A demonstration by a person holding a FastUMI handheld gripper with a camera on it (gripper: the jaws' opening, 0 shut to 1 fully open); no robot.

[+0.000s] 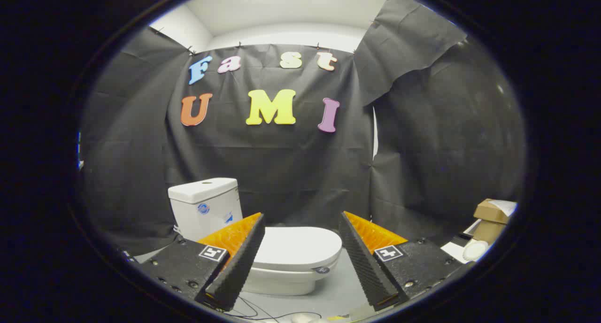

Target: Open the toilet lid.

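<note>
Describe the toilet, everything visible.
The toilet is white and glossy, ceramic by the look. Its lid is down, flat on the bowl, with a small dark mark at its front rim. The tank stands behind it, capped by a lid with a round button, stickers on its front. It sits on a pale floor against the black cloth wall. The gripper is open, its fingers short of the toilet, framing the lid; nothing touches it.

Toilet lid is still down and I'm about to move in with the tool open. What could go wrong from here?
1. The lid lies flat on the seat, so the open tool, still short of it, may slip over the smooth top rather than catch its front edge.
2. The tank stands close behind; swinging the lid up fast could bang it.
3. Cables on the floor below the fingers could snag.
</note>
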